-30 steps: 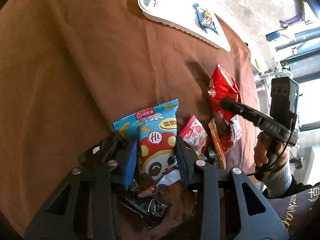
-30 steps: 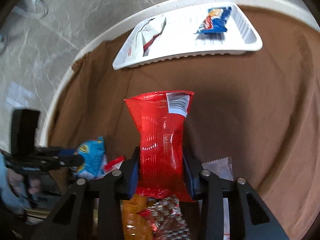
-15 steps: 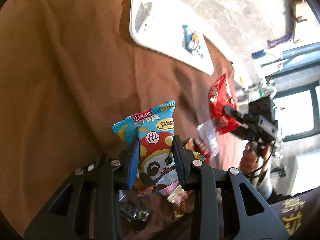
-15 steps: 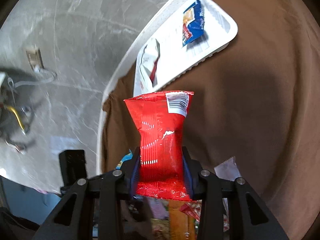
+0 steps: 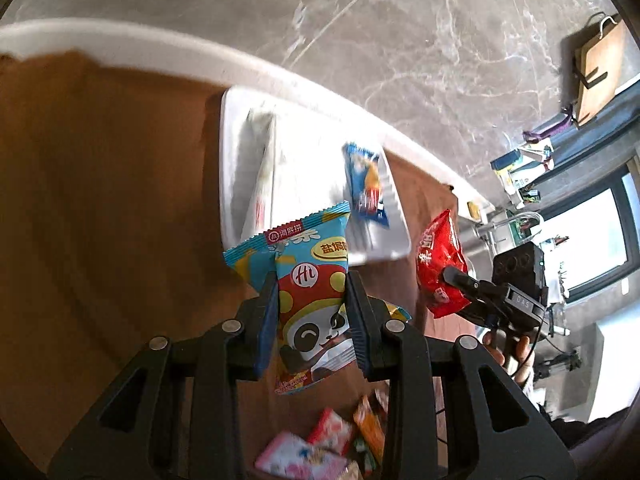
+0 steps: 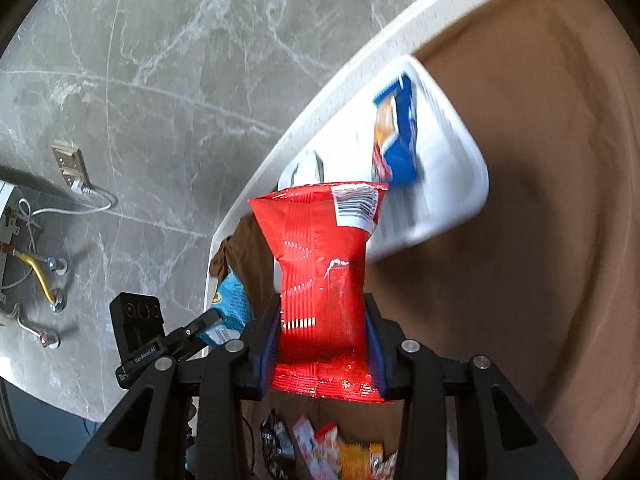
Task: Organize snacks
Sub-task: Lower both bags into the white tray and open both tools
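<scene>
My left gripper (image 5: 312,280) is shut on a blue panda snack packet (image 5: 312,312), held upright above the brown cloth just short of the white tray (image 5: 228,184). My right gripper (image 6: 322,304) is shut on a red crinkled packet (image 6: 320,264), also in the air before the tray (image 6: 460,188). In the tray lie a blue packet (image 5: 366,184) (image 6: 400,140) and a white packet (image 5: 260,168) (image 6: 308,166). Each gripper shows in the other's view: the right gripper (image 5: 452,276) with the red packet (image 5: 440,264), the left gripper (image 6: 208,322) with the blue packet (image 6: 232,300).
Several loose snack packets (image 5: 320,444) (image 6: 328,448) lie in a pile on the brown cloth (image 5: 100,200) below both grippers. The white table edge (image 5: 160,52) curves just behind the tray, with marble floor beyond. A hand (image 5: 516,356) holds the right gripper.
Both grippers have lifted their packets away from the pile and carried them toward the tray, which now looks much nearer. The right gripper has rolled, so the tray appears tilted.
</scene>
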{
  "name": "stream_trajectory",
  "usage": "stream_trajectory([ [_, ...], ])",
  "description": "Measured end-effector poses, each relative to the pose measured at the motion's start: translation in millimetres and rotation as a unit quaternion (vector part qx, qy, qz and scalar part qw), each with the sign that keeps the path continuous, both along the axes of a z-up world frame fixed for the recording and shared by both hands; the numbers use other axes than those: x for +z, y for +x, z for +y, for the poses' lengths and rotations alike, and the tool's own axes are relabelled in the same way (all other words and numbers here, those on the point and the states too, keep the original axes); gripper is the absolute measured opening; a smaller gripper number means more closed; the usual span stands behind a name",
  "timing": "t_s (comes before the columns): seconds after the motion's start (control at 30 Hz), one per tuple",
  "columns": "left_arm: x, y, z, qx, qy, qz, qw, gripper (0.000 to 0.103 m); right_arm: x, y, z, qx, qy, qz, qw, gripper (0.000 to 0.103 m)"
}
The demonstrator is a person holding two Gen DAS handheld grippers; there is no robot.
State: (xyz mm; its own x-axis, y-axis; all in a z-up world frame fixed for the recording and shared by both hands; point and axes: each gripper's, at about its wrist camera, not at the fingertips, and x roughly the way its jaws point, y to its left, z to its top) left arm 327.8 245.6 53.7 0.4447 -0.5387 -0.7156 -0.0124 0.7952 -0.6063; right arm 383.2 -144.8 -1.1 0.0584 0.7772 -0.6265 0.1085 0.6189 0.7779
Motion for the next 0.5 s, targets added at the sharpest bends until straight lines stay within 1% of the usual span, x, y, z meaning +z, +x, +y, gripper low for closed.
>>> stream_trajectory([
  [0.17, 2, 46, 0, 0.000, 0.030, -0.014, 0.9995, 0.029, -9, 25, -7, -0.017, -0.018, -0.009, 1.000, 0.040],
  [0.3, -3, 72, -2, -0.003, 0.049, -0.021, 0.9986, 0.030, -19, 48, -9, -0.029, -0.037, -0.015, 0.999, 0.040],
  [0.37, -7, 89, -6, -0.001, 0.071, -0.027, 0.9971, 0.030, -22, 56, -8, -0.026, -0.048, -0.023, 0.998, 0.040],
  [0.47, -18, 100, -8, -0.002, 0.110, -0.023, 0.9937, 0.030, -28, 67, -2, -0.010, -0.111, -0.040, 0.993, 0.045],
  [0.5, -21, 103, -9, -0.004, 0.114, -0.021, 0.9932, 0.030, -31, 69, 0, -0.004, -0.126, -0.044, 0.991, 0.049],
])
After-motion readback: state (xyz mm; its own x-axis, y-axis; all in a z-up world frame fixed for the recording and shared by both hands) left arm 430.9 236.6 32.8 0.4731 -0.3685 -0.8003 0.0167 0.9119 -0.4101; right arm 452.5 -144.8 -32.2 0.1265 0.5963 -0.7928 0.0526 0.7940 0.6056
